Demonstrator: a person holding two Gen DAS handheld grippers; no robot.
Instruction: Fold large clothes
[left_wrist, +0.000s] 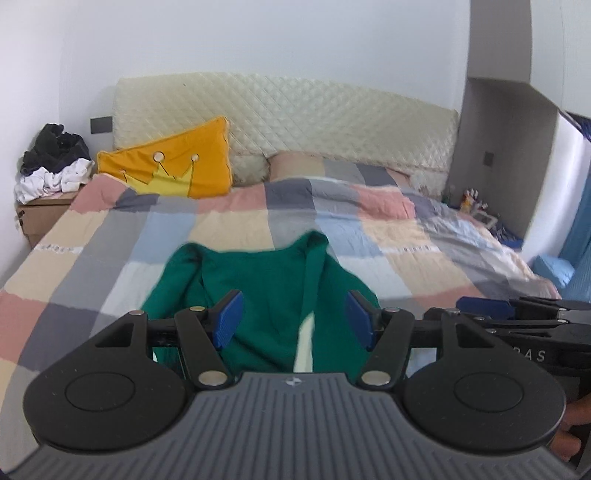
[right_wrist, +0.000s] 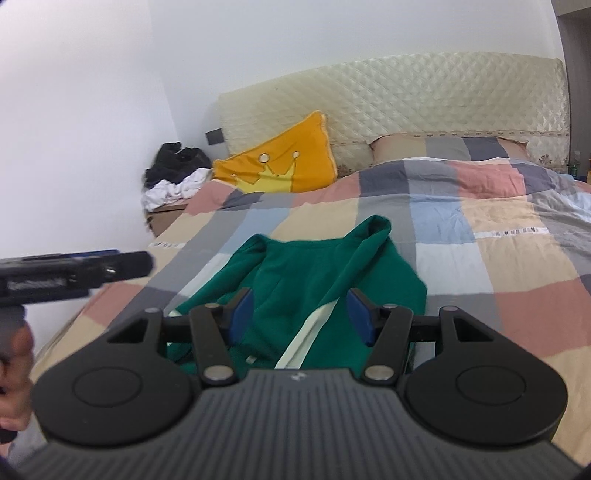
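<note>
A green garment (left_wrist: 266, 288) with a white stripe lies partly folded on the checked bedspread (left_wrist: 229, 225); it also shows in the right wrist view (right_wrist: 314, 280). My left gripper (left_wrist: 293, 317) hovers open and empty above the garment's near part. My right gripper (right_wrist: 301, 314) is open and empty above the same near part, over the white stripe (right_wrist: 306, 339). The right gripper's body shows at the right edge of the left wrist view (left_wrist: 524, 314), and the left gripper's body shows at the left edge of the right wrist view (right_wrist: 74, 273).
An orange crown pillow (left_wrist: 177, 162) leans on the quilted cream headboard (left_wrist: 288, 118). A pile of black and white clothes (left_wrist: 55, 162) sits on a cardboard box (left_wrist: 40, 218) left of the bed. A grey cabinet (left_wrist: 506, 122) and blue items stand at the right.
</note>
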